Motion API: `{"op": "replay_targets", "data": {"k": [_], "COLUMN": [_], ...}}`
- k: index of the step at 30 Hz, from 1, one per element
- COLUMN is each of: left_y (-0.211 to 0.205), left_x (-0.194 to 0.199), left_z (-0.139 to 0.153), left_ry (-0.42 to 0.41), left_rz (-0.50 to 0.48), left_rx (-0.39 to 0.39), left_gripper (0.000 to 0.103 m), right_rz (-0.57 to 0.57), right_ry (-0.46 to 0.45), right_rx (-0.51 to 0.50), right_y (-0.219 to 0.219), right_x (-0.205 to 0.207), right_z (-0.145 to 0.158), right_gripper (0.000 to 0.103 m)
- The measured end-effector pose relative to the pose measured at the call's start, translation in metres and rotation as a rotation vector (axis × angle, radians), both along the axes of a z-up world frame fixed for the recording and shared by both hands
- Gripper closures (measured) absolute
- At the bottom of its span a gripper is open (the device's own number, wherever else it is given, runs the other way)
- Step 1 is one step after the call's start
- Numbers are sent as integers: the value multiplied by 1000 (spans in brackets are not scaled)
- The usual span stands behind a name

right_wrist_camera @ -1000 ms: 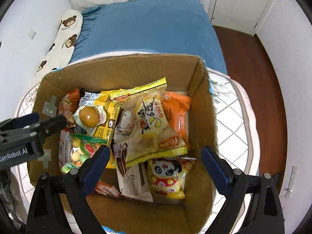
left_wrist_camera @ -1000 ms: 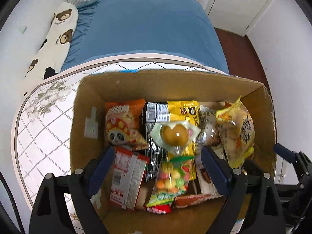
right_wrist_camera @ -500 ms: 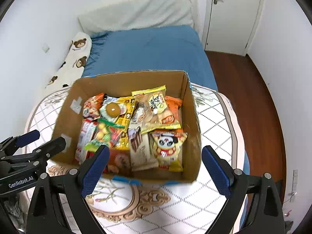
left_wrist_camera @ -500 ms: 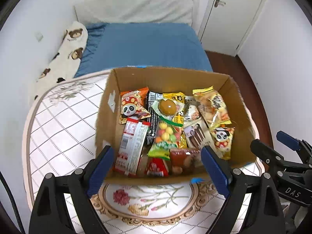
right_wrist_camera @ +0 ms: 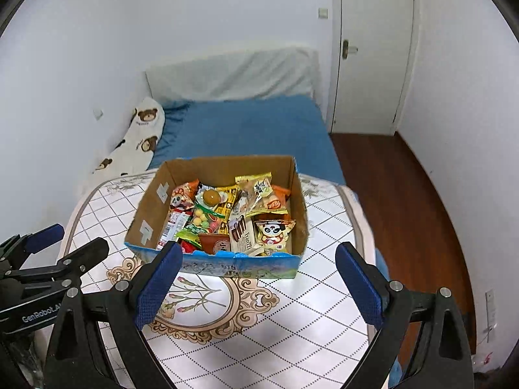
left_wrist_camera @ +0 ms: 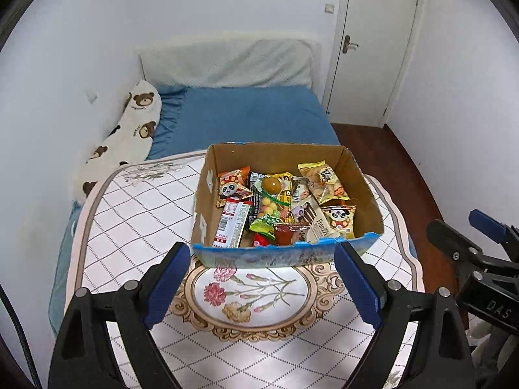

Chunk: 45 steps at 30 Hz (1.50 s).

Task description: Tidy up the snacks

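table [left_wrist_camera: 136,227] — patterned cloth, bears box | cardboard box [left_wrist_camera: 363,188] — full of snack packets [left_wrist_camera: 275,207] | left gripper [left_wrist_camera: 262,278] — raised short of box, jaws apart, empty | right gripper [right_wrist_camera: 256,278] — same pose, jaws apart, empty

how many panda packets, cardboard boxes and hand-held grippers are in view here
panda packets: 2
cardboard box: 1
hand-held grippers, the left hand-held gripper and the right hand-held gripper, both open: 2
total: 5
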<state>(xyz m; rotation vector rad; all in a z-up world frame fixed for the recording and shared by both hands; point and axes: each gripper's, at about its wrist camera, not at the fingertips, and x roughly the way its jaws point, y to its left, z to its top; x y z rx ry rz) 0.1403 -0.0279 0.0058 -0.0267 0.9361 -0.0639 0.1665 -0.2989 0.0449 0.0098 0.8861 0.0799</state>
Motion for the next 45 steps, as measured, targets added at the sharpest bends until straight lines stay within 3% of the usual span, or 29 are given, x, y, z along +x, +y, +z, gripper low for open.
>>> {"op": "replay_targets", "data": {"k": [9, 20, 25, 28, 45], "left_y": [-4, -3, -3, -2, -4], "left_x": [-53, -70, -63, -53, 18], "left_z": [36, 57, 54, 48, 6], "left_ry": [-107, -166, -169, -163, -85], "left_rz": [14, 21, 30, 42, 64], "left_rx": [27, 26, 31, 33, 60], "left_gripper": [12, 11, 11, 1, 0], "right_rz": [-9, -11, -17, -24, -63], "right_ry": [-99, -166, -154, -139, -100], "right_rx": [0, -39, -37, -33, -76], "right_y": [-4, -3, -5, -7, -2], "right_x": [-67, -91, -82, -70, 7], "right_z": [43, 72, 66, 57, 6], "right_gripper": [2, 1, 0, 0, 0]}}
